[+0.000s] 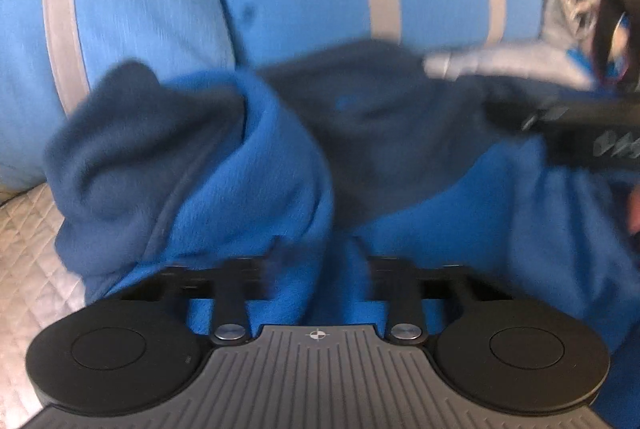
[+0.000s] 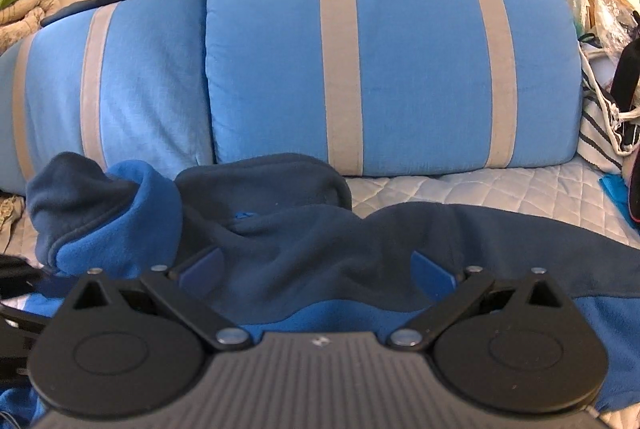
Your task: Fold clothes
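Blue cushions with grey stripes (image 2: 392, 69) fill the back of my right-hand view from nine to three o'clock, standing on a pale quilted cover (image 2: 500, 185). On that cover, in front of the cushions, lies the two-tone fleece garment, navy and bright blue (image 2: 320, 229), crumpled, with one rolled end at nine o'clock. My right gripper (image 2: 316, 269) stands with its fingers spread wide; the navy fleece lies between the blue pads (image 2: 434, 275) and bulges up in the middle, and neither pad presses on it. In my left-hand view, which is blurred, the same fleece fills the centre. My left gripper (image 1: 320, 253) has its fingers drawn together, and a bright blue fold runs into the narrow gap at twelve o'clock of the gripper body; the tips are buried in cloth.
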{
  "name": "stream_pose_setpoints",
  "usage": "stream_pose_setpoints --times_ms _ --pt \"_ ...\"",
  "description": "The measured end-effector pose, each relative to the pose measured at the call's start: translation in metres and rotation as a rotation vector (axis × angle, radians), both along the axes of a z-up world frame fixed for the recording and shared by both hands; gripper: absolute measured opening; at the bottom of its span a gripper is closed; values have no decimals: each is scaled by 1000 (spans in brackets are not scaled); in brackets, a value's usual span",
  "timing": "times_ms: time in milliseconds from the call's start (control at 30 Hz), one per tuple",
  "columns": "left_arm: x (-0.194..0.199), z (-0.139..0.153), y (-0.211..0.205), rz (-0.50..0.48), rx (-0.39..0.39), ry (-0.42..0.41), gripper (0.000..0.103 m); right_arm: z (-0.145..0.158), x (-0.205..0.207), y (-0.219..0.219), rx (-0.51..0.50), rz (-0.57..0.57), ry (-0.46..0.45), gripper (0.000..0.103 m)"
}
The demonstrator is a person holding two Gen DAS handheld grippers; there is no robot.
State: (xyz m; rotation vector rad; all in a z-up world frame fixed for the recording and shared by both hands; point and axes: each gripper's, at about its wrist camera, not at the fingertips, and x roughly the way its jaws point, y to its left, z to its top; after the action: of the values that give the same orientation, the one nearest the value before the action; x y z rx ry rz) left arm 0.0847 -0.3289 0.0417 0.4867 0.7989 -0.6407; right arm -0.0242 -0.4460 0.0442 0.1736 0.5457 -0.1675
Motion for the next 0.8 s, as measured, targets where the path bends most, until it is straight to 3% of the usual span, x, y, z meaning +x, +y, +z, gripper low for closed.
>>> stream_pose_setpoints --times_ms 33,167,500,633,800 --pt "2 -2 2 14 27 10 8 -1 0 0 1 -1 4 103" --pt "-4 15 25 35 2 -1 6 -4 1 -2 9 -9 23 103" --pt "-39 67 126 162 16 -155 6 -6 1 -9 58 -20 43 103" --pt "-47 52 158 233 111 -172 6 -5 1 -6 55 -2 44 103" --pt "-43 30 184 367 205 -133 9 -5 2 -6 65 5 49 103"
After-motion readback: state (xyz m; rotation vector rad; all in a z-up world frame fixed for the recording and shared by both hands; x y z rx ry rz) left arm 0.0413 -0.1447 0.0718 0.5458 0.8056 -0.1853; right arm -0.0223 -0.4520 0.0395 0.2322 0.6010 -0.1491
